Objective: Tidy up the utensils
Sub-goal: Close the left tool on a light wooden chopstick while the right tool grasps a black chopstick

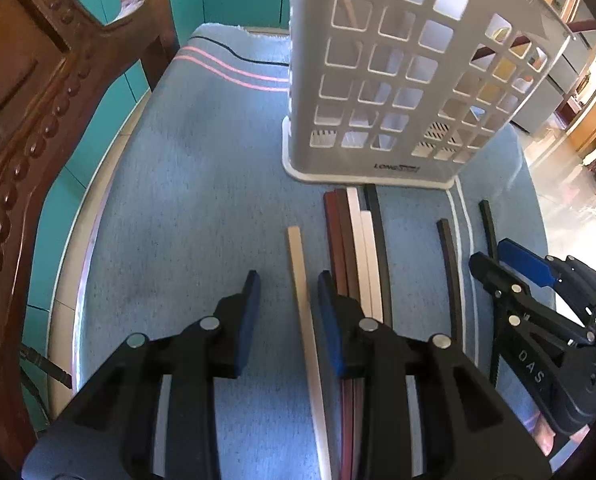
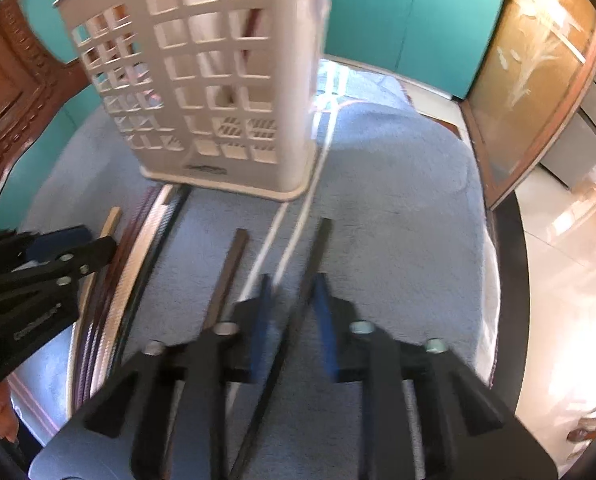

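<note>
Left gripper (image 1: 286, 312) jaws wide apart astride a cream chopstick (image 1: 306, 320); right gripper (image 2: 292, 320) jaws part-open astride a black chopstick (image 2: 312, 276), contact unclear.

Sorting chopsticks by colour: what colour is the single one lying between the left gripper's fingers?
Cream-white; the long square plastic chopstick shows best in the left wrist view.

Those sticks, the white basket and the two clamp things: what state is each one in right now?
Cream chopstick: flat on the blue cloth, between the open jaws of the left gripper.
Bundle of chopsticks: lying side by side, untouched.
Black chopstick: lying between the right gripper jaws, not yet clamped.
Dark chopstick: lying loose.
Utensil holder: upright.
</note>
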### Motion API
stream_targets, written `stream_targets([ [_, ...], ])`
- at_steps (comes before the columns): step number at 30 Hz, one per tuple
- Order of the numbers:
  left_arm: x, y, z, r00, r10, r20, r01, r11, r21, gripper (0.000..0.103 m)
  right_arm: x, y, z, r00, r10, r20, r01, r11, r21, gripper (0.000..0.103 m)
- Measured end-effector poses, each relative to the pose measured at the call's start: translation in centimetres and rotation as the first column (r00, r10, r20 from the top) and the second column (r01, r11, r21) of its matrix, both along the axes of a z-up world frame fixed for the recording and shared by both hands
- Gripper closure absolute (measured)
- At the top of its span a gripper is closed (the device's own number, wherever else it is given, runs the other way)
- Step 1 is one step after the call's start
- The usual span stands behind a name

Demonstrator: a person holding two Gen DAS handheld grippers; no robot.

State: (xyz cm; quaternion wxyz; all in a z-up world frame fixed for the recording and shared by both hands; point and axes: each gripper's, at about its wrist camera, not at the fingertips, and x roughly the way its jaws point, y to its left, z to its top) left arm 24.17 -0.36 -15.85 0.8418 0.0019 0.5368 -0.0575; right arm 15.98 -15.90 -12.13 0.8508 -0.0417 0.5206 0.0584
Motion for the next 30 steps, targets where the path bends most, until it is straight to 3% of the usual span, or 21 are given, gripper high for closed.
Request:
stream_targets([
  [6,1.1,-0.9,0.3,1.000,-0.011,0.002,0.011,1.000,0.014,0.072,-0.6,1.1,0.4,0.997,0.075,-0.008,-0.075,0.997,-0.023,0.092],
  [14,0.6,-0.4,0.3,1.000,-0.016,0.000,0.016,1.000,0.012,0.069,-0.9,0.6,0.6,0.999,0.032,-0.038,-0.032,0.999,-0.021,0.078],
  [30,0.6,-0.8,0.2,1.000,-0.017,-0.001,0.017,0.999,0.032,0.067,-0.9,0.5,-0.4,0.999,0.021,-0.048,-0.022,0.999,-0.028,0.077],
])
